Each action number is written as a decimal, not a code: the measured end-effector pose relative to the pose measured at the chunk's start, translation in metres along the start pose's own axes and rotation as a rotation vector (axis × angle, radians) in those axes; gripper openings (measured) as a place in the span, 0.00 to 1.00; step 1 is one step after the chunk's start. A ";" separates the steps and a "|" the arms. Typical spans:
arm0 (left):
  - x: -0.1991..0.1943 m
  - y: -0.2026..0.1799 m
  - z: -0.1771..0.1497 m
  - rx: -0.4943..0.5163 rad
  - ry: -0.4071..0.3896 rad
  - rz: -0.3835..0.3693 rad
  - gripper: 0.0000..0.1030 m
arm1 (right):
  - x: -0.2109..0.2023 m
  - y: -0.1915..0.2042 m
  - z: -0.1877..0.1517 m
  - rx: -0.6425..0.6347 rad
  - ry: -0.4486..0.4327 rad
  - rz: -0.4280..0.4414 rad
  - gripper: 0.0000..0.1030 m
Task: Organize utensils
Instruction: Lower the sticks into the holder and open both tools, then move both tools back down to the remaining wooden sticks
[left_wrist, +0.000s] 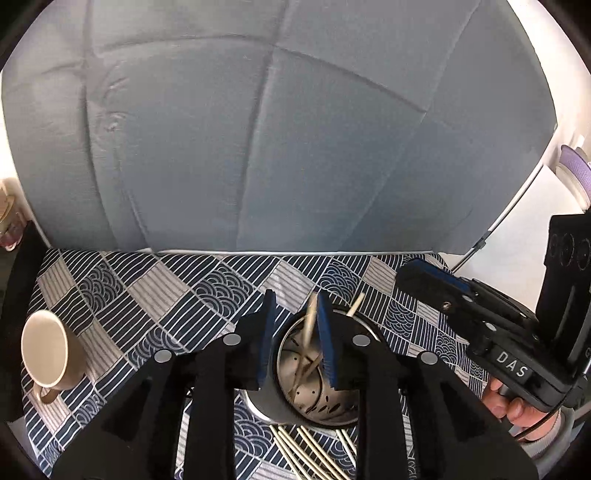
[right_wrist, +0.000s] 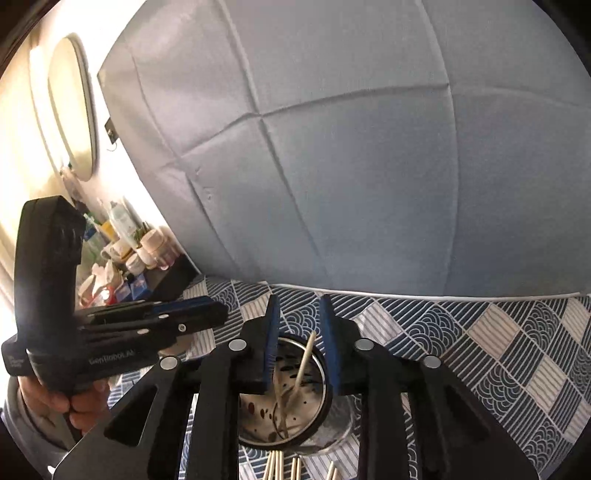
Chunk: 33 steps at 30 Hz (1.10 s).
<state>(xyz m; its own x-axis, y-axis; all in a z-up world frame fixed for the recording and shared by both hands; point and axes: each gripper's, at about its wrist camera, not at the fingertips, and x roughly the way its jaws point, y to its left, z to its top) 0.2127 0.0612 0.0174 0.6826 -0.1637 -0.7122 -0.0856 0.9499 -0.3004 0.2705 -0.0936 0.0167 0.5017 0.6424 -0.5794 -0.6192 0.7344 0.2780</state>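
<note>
Grippers, two, both poised above a steel holder (left_wrist: 317, 384) on a patterned cloth (left_wrist: 155, 295). Left gripper (left_wrist: 295, 332): jaws parted a little, blue pads (left_wrist: 327, 339) clear of everything; a pale chopstick (left_wrist: 308, 325) stands blurred in the gap close to the right-hand pad, whether it touches cannot be told, and it is not pinched. Right gripper (right_wrist: 298, 339): jaws likewise slightly apart, nothing clasped; one chopstick (right_wrist: 303, 362) leans inside the holder (right_wrist: 288, 406) between and below the pads, free of both. Holder: round, perforated base, several chopsticks already in it, one tip showing past the far rim in the left view. Loose chopsticks (left_wrist: 314, 450): a row lying flat on the cloth just in front of the holder, seen also at the lower edge of the right view (right_wrist: 280, 469). Mug (left_wrist: 51, 354): beige, on its side, well left of the holder. Hands (left_wrist: 506, 406): one on each gripper handle. Backdrop: grey quilted cushion (left_wrist: 280, 140) behind the cloth.
</note>
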 end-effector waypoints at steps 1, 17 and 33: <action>-0.001 0.001 -0.001 -0.003 0.005 0.000 0.24 | -0.002 0.000 -0.001 -0.002 0.001 -0.005 0.23; -0.008 0.014 -0.040 -0.019 0.071 0.083 0.55 | -0.018 -0.010 -0.036 0.041 0.060 -0.064 0.55; -0.008 0.029 -0.072 -0.119 0.081 0.075 0.75 | -0.009 -0.032 -0.091 0.094 0.179 -0.104 0.65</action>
<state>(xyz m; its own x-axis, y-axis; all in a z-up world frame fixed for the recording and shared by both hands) 0.1529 0.0713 -0.0314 0.6112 -0.1192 -0.7825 -0.2226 0.9228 -0.3145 0.2308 -0.1431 -0.0569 0.4392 0.5189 -0.7333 -0.5065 0.8172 0.2750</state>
